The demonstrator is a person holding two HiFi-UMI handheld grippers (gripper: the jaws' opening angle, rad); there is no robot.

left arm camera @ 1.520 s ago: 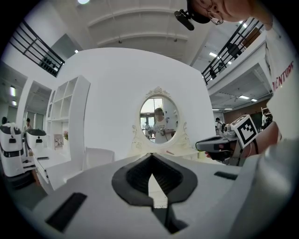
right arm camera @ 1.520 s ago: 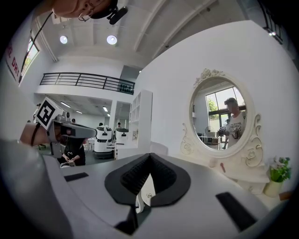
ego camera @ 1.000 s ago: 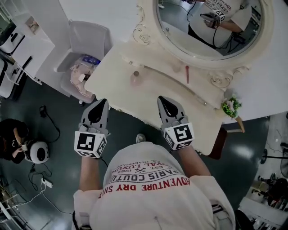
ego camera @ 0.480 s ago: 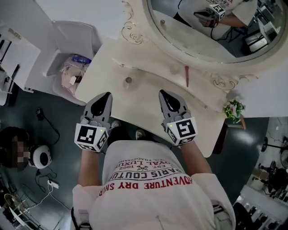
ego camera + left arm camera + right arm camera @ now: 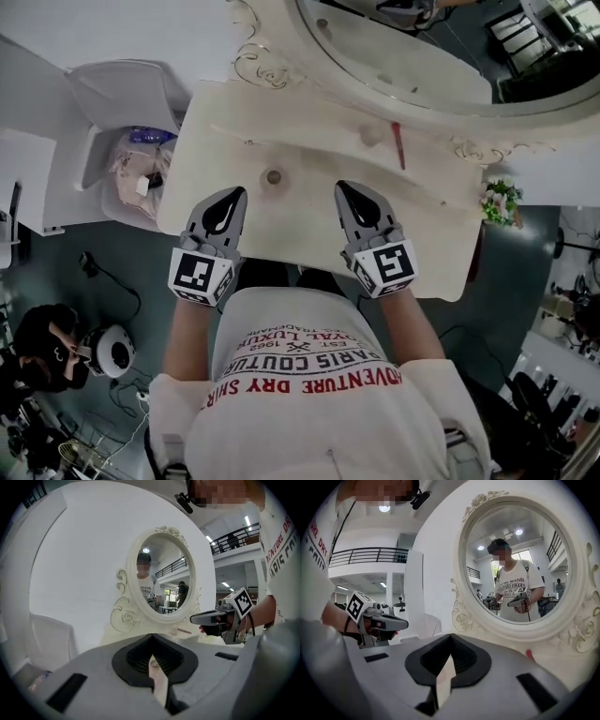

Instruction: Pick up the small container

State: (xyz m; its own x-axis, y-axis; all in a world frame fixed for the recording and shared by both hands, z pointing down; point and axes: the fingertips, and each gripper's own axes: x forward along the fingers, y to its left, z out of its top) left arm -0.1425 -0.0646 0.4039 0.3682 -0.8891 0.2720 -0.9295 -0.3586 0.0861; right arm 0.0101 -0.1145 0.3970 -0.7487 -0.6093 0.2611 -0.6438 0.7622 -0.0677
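Note:
The small container [image 5: 273, 176] is a low round jar standing on the cream dressing table [image 5: 309, 220], left of centre. My left gripper [image 5: 234, 194] hovers over the table's front part, its tip just short of the jar and slightly left of it, jaws shut and empty. Through the slit under its tips the jar [image 5: 153, 663] shows dimly in the left gripper view. My right gripper [image 5: 345, 188] is level with it farther right, jaws together with nothing held. Each gripper sees the other: the right gripper [image 5: 212, 617] and the left gripper [image 5: 387, 622].
A red stick [image 5: 397, 145] and a small pale jar [image 5: 371, 136] lie near the oval mirror [image 5: 394, 56]. A white bin with a filled bag [image 5: 131, 164] stands left of the table. Flowers [image 5: 502, 200] sit at the right end. A person [image 5: 37, 361] crouches on the floor at lower left.
Both grippers have moved forward from off the table's front edge to over its top, closer to the small jar. Their jaws have stayed shut.

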